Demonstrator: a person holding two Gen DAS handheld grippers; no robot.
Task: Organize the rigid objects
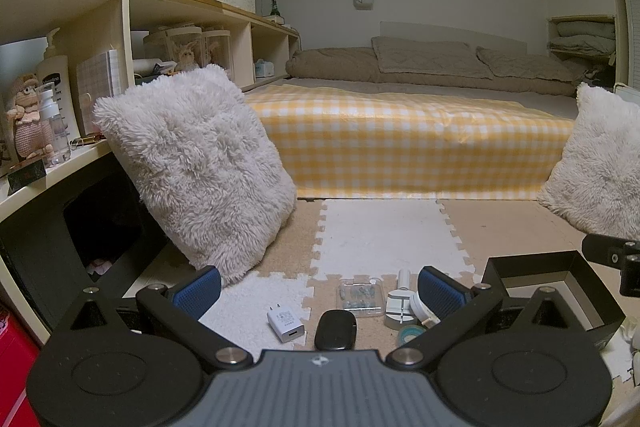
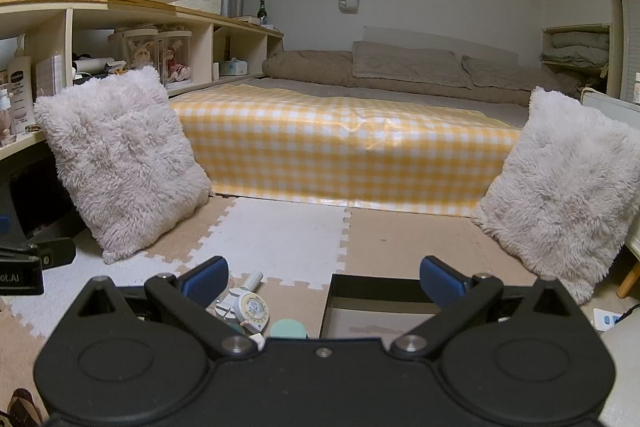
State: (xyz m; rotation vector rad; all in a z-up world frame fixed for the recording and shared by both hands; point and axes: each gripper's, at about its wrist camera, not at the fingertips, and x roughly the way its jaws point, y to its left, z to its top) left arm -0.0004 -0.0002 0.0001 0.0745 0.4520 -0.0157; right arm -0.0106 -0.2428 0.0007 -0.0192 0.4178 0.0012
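My left gripper (image 1: 319, 289) is spread wide with nothing in it, hovering over the charger (image 1: 285, 325), black case (image 1: 335, 329) and clear box (image 1: 360, 297) on the mat (image 1: 380, 239). My right gripper (image 2: 324, 281) is also wide and empty; tape (image 2: 251, 309) sits at 9 o'clock, the open black box (image 2: 370, 301) at 12.

Dim, even indoor light (fisheye-bent edges, dark corners), mostly sharp.

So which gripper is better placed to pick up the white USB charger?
Left, probably. The left gripper is open with the white USB charger lying between its fingers. The right gripper faces the open black box instead.
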